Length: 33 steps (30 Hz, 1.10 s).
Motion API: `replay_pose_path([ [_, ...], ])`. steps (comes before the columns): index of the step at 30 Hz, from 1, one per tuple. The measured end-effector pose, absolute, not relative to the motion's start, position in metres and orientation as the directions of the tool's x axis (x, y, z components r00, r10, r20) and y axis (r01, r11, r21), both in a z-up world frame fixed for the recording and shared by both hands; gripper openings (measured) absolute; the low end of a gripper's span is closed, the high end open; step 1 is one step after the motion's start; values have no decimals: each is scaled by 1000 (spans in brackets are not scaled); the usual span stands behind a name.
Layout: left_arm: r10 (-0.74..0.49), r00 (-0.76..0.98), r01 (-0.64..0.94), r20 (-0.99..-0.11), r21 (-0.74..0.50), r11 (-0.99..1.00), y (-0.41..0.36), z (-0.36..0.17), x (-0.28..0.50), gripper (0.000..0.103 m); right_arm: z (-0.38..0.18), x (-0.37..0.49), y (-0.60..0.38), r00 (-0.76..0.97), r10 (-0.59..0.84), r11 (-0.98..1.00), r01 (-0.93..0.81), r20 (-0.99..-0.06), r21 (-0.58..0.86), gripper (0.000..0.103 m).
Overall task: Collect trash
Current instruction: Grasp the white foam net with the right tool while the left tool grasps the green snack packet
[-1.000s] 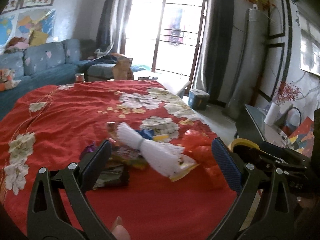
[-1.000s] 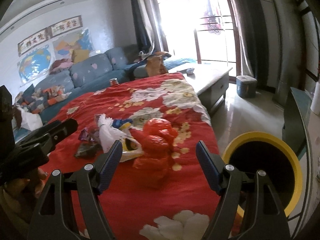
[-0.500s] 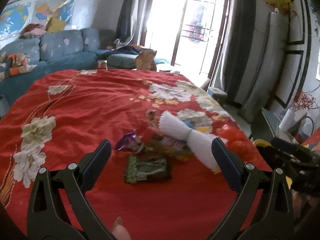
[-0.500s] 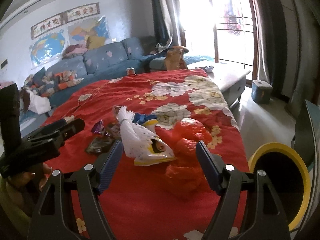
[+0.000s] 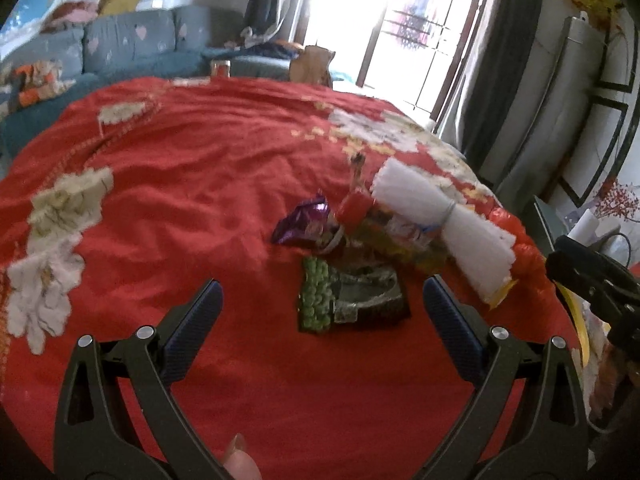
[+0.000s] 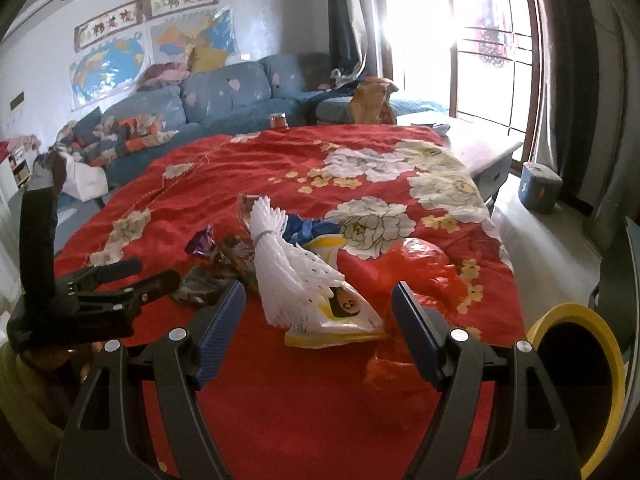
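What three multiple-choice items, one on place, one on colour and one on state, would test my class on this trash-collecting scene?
1. Where does the green pea wrapper lie?
A. On the sofa
B. On the red cloth
C. In the bin

2. What colour is the rim of the bin?
A. Yellow
B. Blue
C. White

3. How do the left gripper and right gripper stand?
A. Both shut on trash
B. One holds a bag
C. Both open, empty

Answers: 1 B, it rests flat on the cloth; 2 A, a yellow ring borders the dark opening; 3 C, nothing sits between either pair of fingers.

Wrappers on bedspread, bin beside
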<state>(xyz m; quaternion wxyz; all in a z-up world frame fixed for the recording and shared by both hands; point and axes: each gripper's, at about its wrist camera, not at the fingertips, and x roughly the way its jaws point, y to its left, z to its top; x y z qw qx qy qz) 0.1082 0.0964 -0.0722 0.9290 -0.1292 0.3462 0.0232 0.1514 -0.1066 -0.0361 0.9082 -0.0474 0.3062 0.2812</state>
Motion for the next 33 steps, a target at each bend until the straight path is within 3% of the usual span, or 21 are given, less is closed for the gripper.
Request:
replay_pose_path([
  [10, -149, 725, -116, -672, -333, 936, 100, -90, 121, 70, -49, 173, -83, 630, 473, 822, -567, -616, 52, 72],
  [13, -158, 720, -115, -676, -341, 933, 100, -93, 122, 65, -54, 177, -76, 618, 473, 816, -577, -628, 46, 66],
  [16, -163, 719, -110, -675, -343, 933, 99, -93, 121, 58, -60, 180, -71, 605, 474, 810, -585, -640, 47, 47],
  [18, -166, 717, -108, -677, -344, 933, 99, -94, 121, 53, -62, 179, -69, 592, 483, 801, -596, -645, 53, 29],
  [21, -176, 714, -95, -677, -343, 934, 96, -94, 120, 44, -63, 174, -67, 575, 503, 786, -615, -645, 63, 21],
  [33, -199, 717, -94, -668, -375, 922, 100, -94, 116, 13, -54, 149, -82, 557, 562, 766, -629, -612, 130, 19],
])
